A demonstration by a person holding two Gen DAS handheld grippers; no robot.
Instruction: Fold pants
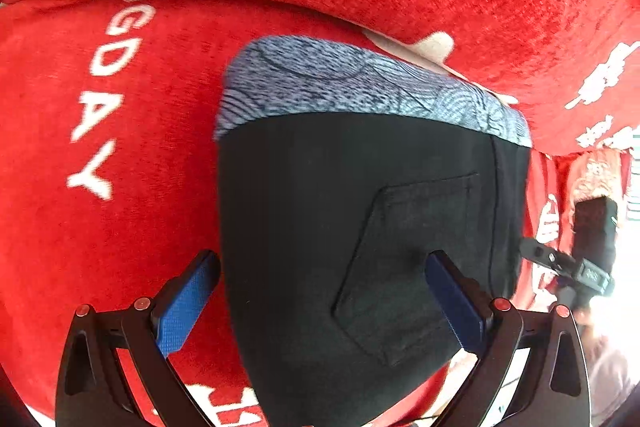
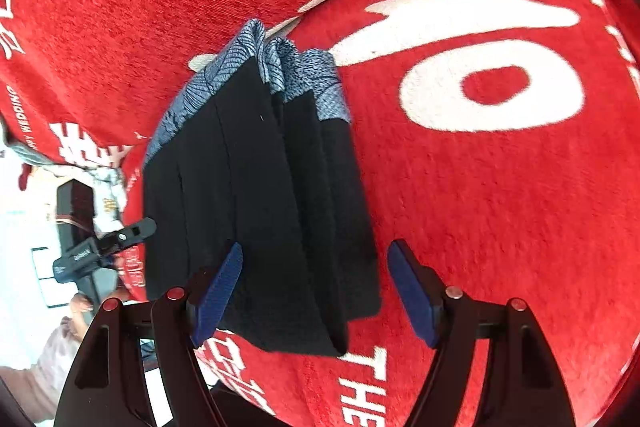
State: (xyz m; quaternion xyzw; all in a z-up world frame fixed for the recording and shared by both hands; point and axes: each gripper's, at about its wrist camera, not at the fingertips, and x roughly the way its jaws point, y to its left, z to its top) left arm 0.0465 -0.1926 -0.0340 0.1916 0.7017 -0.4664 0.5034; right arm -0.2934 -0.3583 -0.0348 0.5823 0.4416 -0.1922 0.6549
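The black pants (image 2: 260, 211), already a soft, limp, layered bundle with a patterned waistband, lie on the red cloth (image 2: 500, 207), both the left tool (image 1: 322, 297) and right tool (image 2: 316, 291) gaping wide and empty; pinching all stacked layers at the near folded edge seems best.

I am reading white letters "GDAY" on the red cloth (image 1: 120, 227) at nine o'clock; from my right wrist, "THE" is showing at six o'clock and "WEDDING" at nine o'clock on it.
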